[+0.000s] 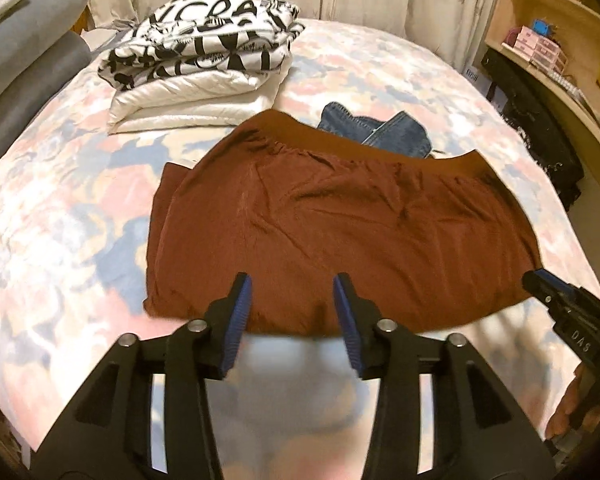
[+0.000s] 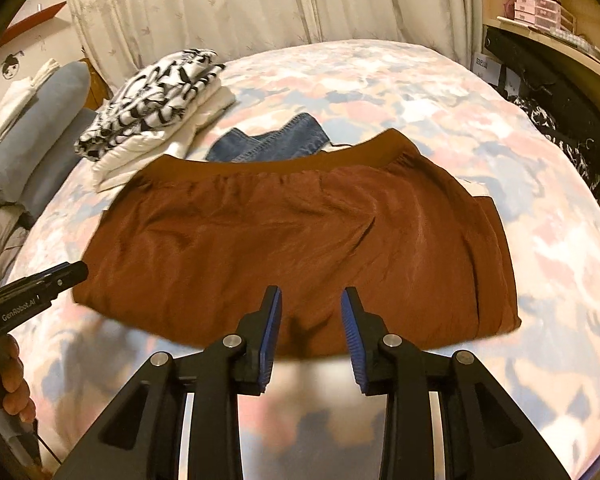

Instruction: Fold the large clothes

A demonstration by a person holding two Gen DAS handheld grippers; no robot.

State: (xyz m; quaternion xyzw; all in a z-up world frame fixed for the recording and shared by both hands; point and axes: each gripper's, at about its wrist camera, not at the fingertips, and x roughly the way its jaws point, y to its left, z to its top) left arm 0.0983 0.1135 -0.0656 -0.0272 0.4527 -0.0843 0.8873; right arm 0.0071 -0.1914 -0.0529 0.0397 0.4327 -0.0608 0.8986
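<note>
We see a rust-brown garment [image 1: 340, 220] of thin, slightly shiny, creased cloth lying flat on the bed [image 1: 60, 200], its gathered elastic waistband on the far side. Our left gripper [image 1: 293, 280] hangs over its near hem with blue ribbed pads spread apart, gripping nothing; our right gripper [image 2: 311, 293] does likewise. Behind the waistband lies crumpled blue denim [image 2: 284, 140], and farther left a folded stack [image 1: 196, 64] of puffy white and black-printed fabric rests on the pastel floral bedspread.
</note>
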